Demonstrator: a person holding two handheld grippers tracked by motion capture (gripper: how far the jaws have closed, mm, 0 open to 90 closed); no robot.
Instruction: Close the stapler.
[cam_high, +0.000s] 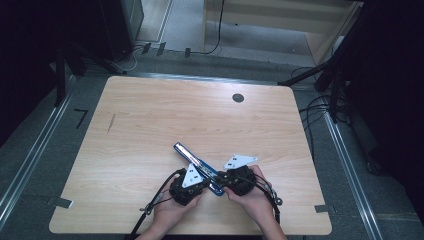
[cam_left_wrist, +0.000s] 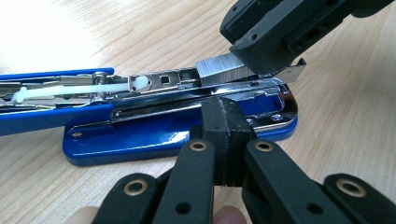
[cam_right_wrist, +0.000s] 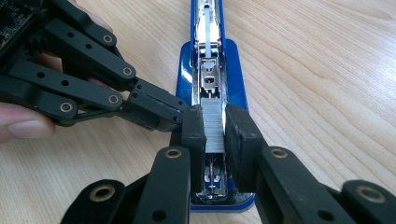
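Note:
A blue stapler (cam_high: 192, 157) lies opened flat on the wooden table (cam_high: 150, 115), its metal magazine (cam_left_wrist: 159, 81) facing up. My right gripper (cam_right_wrist: 215, 140) is shut on a grey strip of staples (cam_right_wrist: 214, 116) and holds it just over the front end of the magazine. In the left gripper view that strip (cam_left_wrist: 219, 70) sits under the right gripper's jaws at the top right. My left gripper (cam_left_wrist: 227, 116) is shut with nothing between its pads, and its tips rest against the side of the stapler's base (cam_left_wrist: 140, 140). Both grippers, left (cam_high: 207, 184) and right (cam_high: 221, 179), meet at the stapler's near end.
A dark round grommet (cam_high: 238, 97) sits near the table's far edge. Cables (cam_high: 320, 107) and dark stand legs lie on the floor to the right and behind. The table's front edge runs just under the person's hands (cam_high: 250, 200).

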